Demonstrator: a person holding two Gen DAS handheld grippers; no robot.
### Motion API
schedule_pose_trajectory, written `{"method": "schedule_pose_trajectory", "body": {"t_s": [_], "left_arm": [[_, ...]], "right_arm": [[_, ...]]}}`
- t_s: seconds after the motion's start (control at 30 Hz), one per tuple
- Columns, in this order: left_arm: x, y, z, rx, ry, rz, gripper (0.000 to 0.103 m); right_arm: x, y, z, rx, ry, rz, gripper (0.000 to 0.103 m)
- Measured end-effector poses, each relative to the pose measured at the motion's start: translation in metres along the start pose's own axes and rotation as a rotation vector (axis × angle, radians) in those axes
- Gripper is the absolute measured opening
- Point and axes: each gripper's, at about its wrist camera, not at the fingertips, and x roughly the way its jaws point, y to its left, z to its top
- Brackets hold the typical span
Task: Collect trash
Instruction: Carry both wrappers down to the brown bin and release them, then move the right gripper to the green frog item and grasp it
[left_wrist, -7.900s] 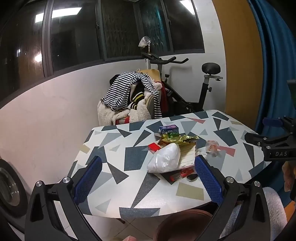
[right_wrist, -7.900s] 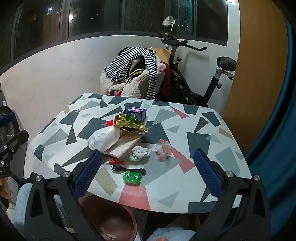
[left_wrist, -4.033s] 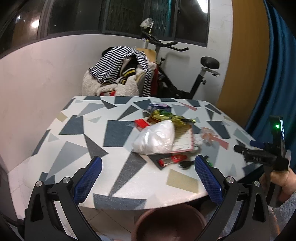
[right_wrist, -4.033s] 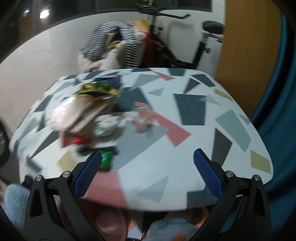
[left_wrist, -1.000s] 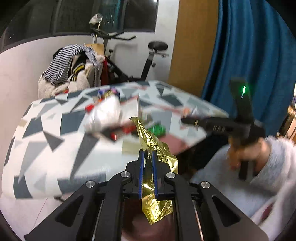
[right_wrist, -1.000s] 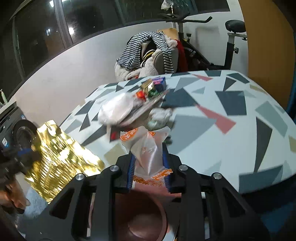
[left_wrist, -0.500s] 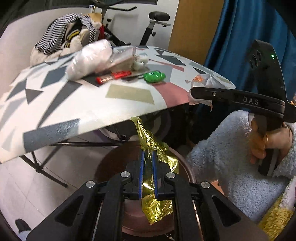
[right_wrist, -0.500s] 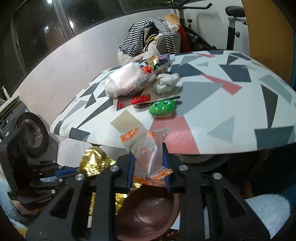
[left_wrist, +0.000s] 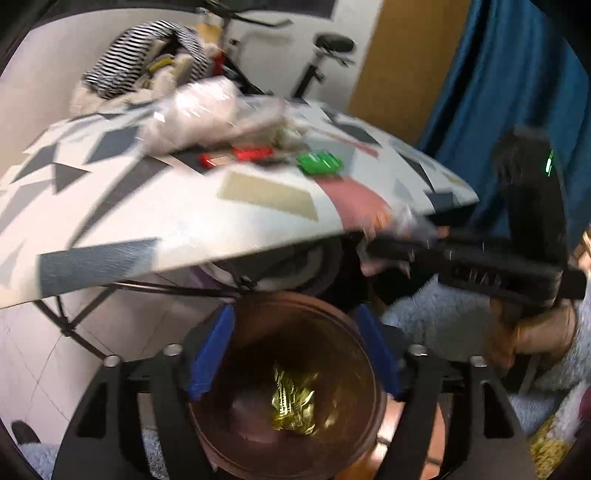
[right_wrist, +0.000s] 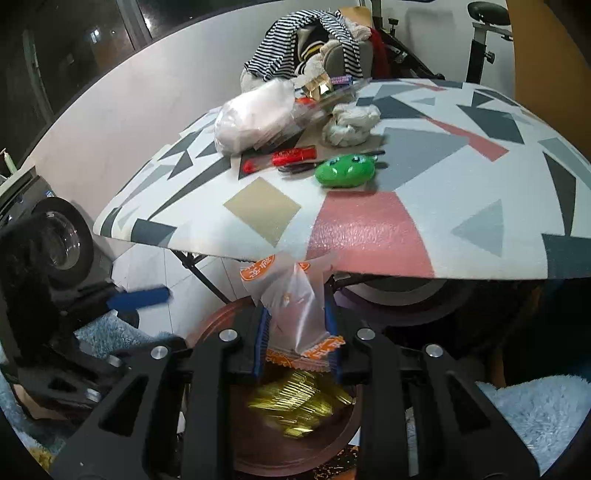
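A brown round bin (left_wrist: 284, 398) stands on the floor under the table's front edge. A crumpled gold foil wrapper (left_wrist: 293, 404) lies inside it; it also shows in the right wrist view (right_wrist: 299, 406). My left gripper (left_wrist: 295, 354) is open and empty above the bin. My right gripper (right_wrist: 295, 332) is shut on a clear plastic wrapper with orange print (right_wrist: 291, 295) and holds it over the bin (right_wrist: 295, 450). More trash lies on the patterned table (right_wrist: 369, 229): a white plastic bag (right_wrist: 255, 114), a crumpled tissue (right_wrist: 351, 123) and a red wrapper (right_wrist: 291, 157).
A green frog-shaped object (right_wrist: 345, 171) and a dark fork lie near the table's front. A chair piled with striped clothes (right_wrist: 306, 37) and an exercise bike (right_wrist: 484, 33) stand behind the table. A washing machine (right_wrist: 55, 240) is at the left. A blue curtain (left_wrist: 517, 92) hangs at the right.
My left gripper has opened and the gold foil wrapper has dropped into the bin. My right gripper has moved lower, over the bin, still shut on the clear wrapper.
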Motion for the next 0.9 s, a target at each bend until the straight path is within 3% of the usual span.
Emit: {"method": "schedule_pose_trajectory", "body": {"t_s": [0.13,0.3,0.53,0.73,0.83,0.9], "left_arm": [[-0.022,0.016,0.005,-0.078,-0.106,0.079,0.09],[-0.039,0.031,0.007,-0.142,-0.17,0.175,0.092],[-0.042,0.043,0.005,-0.183,-0.164,0.226,0.093],[-0.038,0.045,0.003,-0.187,-0.148,0.239,0.093],[-0.036,0.047,0.002,-0.193,-0.141,0.24,0.093],[-0.035,0.048,0.002,-0.198,-0.138,0.24,0.093]], "right_arm": [[0.015,0.005,-0.006,0.006,0.048,-0.003,0.029],[0.043,0.022,-0.019,-0.035,0.136,0.018,0.029],[0.097,0.044,-0.047,-0.136,0.323,0.032,0.029],[0.105,0.05,-0.05,-0.151,0.344,0.032,0.032],[0.105,0.05,-0.049,-0.151,0.331,0.017,0.042],[0.103,0.049,-0.049,-0.155,0.322,0.002,0.065]]}}
